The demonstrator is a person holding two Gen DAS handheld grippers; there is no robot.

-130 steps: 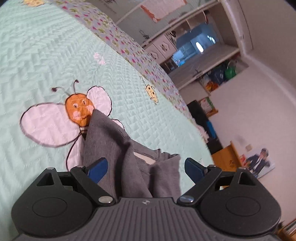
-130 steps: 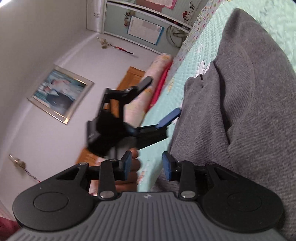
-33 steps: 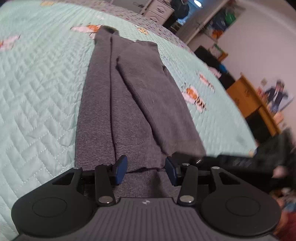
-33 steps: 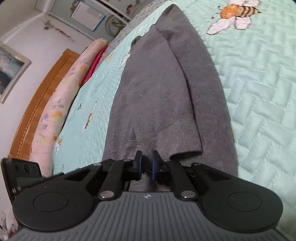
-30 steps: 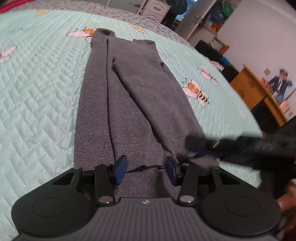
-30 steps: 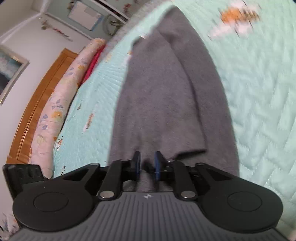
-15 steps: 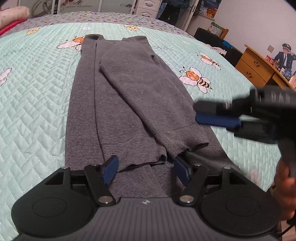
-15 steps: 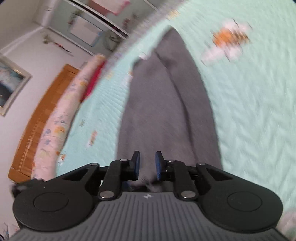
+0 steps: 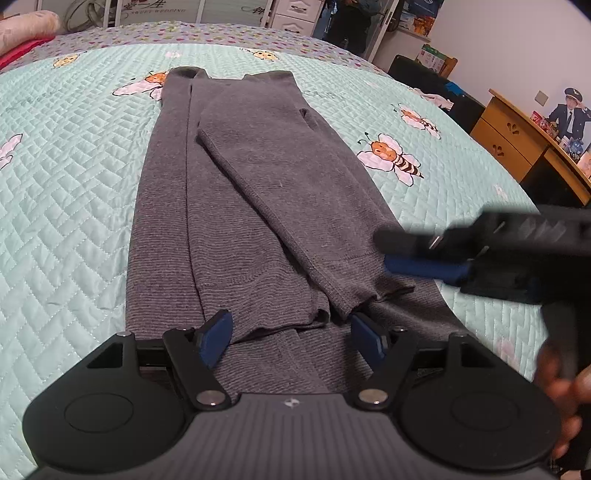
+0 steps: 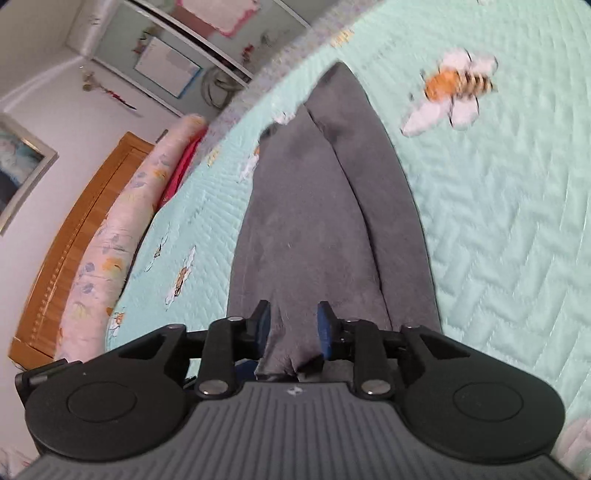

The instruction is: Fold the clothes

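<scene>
One gray sweater (image 9: pixel 258 206) lies folded lengthwise on the bee-print quilt (image 9: pixel 66 177); left gripper (image 9: pixel 291 332) and right gripper (image 10: pixel 293 321), both spread apart, hover at its near hem.

Setting: bedroom in a private home. Landmark: bed with mint quilted bedspread (image 9: pixel 66 192), bee motifs (image 9: pixel 391 157). At its head: wooden headboard (image 10: pixel 70 243), long floral bolster pillow (image 10: pixel 110 258). On the wall above the headboard: framed picture (image 10: pixel 18 162). Beyond its far edge: wardrobe doors with lettering (image 9: pixel 147 11), white drawer unit (image 9: pixel 295 16). To its right: wooden desk (image 9: pixel 517 147) carrying a photo of a uniformed figure (image 9: pixel 567 110).
</scene>
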